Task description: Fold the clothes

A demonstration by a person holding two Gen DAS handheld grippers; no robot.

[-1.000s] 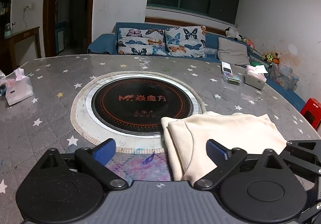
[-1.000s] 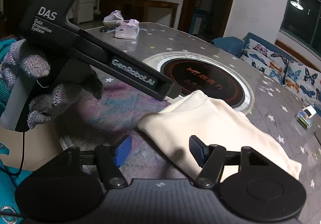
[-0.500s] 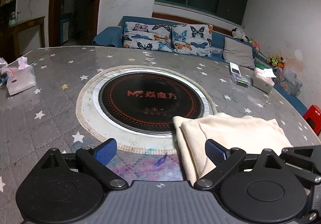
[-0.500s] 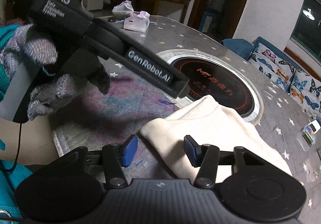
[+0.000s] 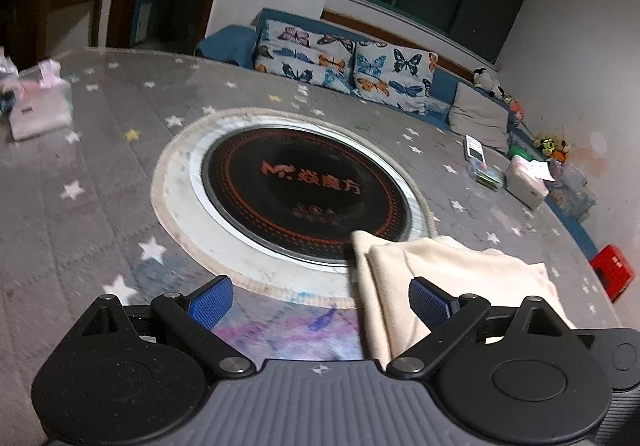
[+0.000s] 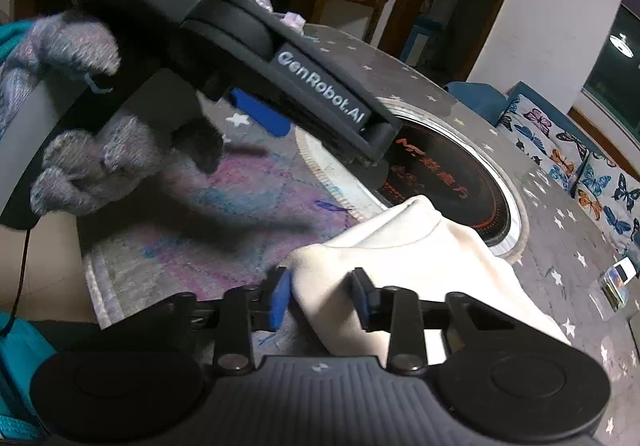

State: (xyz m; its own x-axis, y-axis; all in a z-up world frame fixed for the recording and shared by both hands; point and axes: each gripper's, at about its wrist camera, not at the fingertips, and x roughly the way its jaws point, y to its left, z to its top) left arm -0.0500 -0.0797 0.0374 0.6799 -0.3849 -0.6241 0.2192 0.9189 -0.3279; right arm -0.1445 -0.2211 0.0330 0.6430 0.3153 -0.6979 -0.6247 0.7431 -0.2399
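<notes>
A cream garment (image 5: 452,266), folded, lies on the star-patterned table cover (image 5: 80,230) beside the black round hob (image 5: 304,186). My left gripper (image 5: 320,302) is open wide just above the table's near edge. Its right pad (image 5: 430,304) hangs over the garment's left fold, and nothing is between the jaws. In the right wrist view the garment (image 6: 420,246) has its near corner between the blue pads, and my right gripper (image 6: 320,298) is shut on that corner. A gloved hand (image 6: 80,150) holds the other tool above the table at the left.
A pink tissue box (image 5: 38,114) stands at the far left of the table. A remote (image 5: 476,150) and a white box (image 5: 524,182) lie at the far right. A sofa with butterfly cushions (image 5: 344,62) runs behind, and a red stool (image 5: 612,270) sits right of the table.
My right gripper's jaws have narrowed step by step onto the garment's near corner. My left gripper stayed open while it tilted and shifted above the table.
</notes>
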